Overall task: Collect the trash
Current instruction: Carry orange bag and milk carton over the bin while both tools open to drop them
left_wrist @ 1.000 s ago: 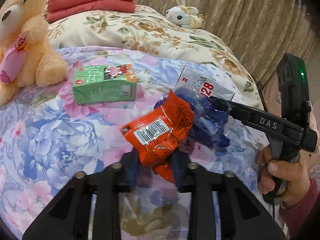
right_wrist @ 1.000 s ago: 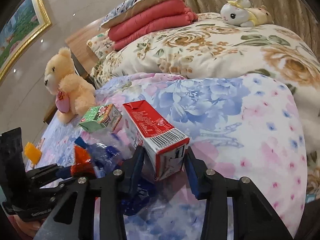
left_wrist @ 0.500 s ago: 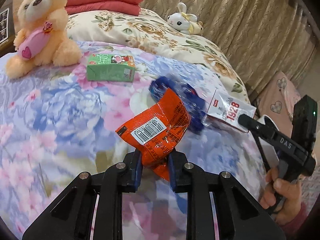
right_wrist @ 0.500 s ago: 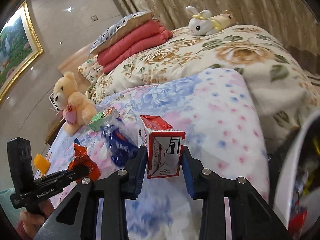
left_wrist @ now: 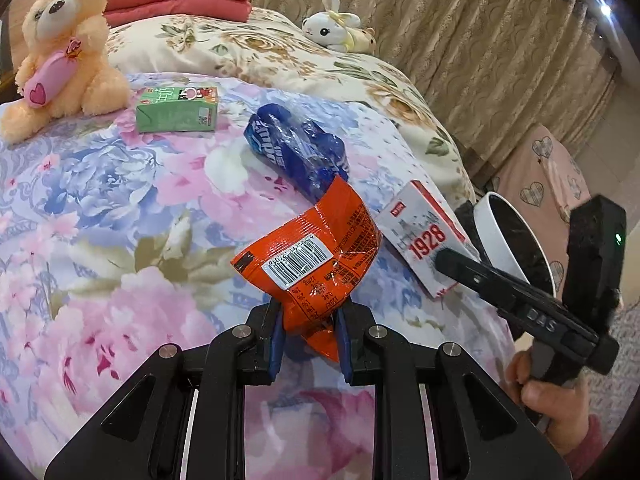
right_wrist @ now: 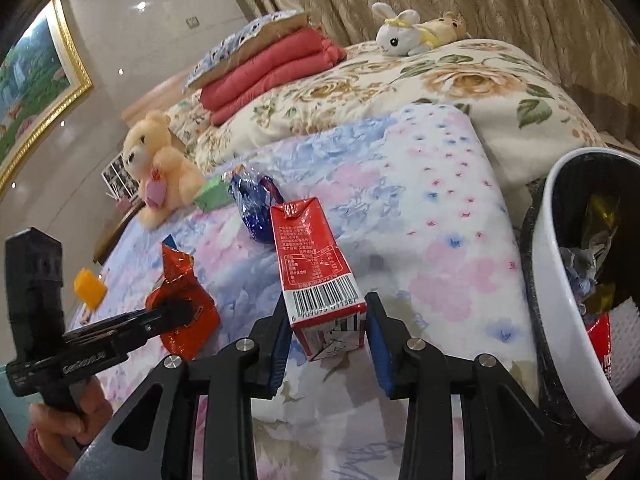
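Note:
My left gripper [left_wrist: 310, 312] is shut on the lower end of a crumpled orange snack wrapper [left_wrist: 316, 252], held above the flowered bedspread. My right gripper [right_wrist: 326, 320] holds a red and white milk carton [right_wrist: 312, 252] between its blue pads. Its jaws are opening slightly, though the pads still touch the carton. A white waste bin [right_wrist: 560, 240] lined in black stands just right of the carton at the bed's edge, with wrappers inside. On the bed lie a blue plastic wrapper [left_wrist: 296, 148] and a green drink carton [left_wrist: 178, 110].
A peach teddy bear [left_wrist: 60, 52] sits at the far left of the bed beside the green carton. A white plush rabbit [left_wrist: 336, 26] lies on the rose-patterned quilt, near folded red blankets [right_wrist: 272, 64]. Curtains hang behind. A small orange block [right_wrist: 90, 288] lies beyond the left gripper.
Both grippers have carried their loads across the bed towards its edge. The white bin has come into view and now sits close beside the carton. The blue wrapper and green carton stayed on the bed.

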{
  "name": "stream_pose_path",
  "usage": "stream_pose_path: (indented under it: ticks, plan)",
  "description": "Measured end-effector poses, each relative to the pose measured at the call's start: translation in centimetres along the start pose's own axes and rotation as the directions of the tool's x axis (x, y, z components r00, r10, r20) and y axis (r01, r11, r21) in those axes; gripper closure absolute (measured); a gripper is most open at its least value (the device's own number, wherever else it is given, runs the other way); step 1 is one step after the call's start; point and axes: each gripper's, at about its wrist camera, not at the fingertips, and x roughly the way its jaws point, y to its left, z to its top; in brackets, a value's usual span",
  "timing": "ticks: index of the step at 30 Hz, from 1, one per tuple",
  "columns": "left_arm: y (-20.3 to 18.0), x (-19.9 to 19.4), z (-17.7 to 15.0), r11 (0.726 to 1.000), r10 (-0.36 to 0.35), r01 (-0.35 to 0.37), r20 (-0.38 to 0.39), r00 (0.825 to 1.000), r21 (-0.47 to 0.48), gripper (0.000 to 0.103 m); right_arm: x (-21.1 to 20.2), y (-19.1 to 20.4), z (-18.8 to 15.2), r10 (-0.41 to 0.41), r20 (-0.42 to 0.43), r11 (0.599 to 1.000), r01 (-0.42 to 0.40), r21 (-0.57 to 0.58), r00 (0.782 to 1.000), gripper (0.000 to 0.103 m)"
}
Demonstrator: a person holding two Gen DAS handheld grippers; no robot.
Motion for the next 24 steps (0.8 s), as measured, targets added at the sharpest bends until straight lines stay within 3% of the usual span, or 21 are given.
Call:
stream_pose_path:
  ticks: [7,12,24]
  plan:
    - [-1.2,-0.5,-0.1,1.000,-0.006,0.006,0.003,1.000,0.024,0.083,1.4,0.1,0.2,-0.028,-0.036,1.000,0.028,0.002,0.999,0.065]
    - [-2.8,-0.6,-0.4,0.999,-0.015,0.016,-0.001,1.000,0.050,0.083,-0.6,0.0,-0.3,-0.008,0.006,1.000,0.008,0.016,1.000,0.071]
    - [-7.6,-0.3,-0.9,0.988,-0.055,0.057,-0.020,0.998,0.142,0.083,-7.2,-2.6,-1.5,-0.019,0.137,0.994,0.004,0.111,0.990,0.071]
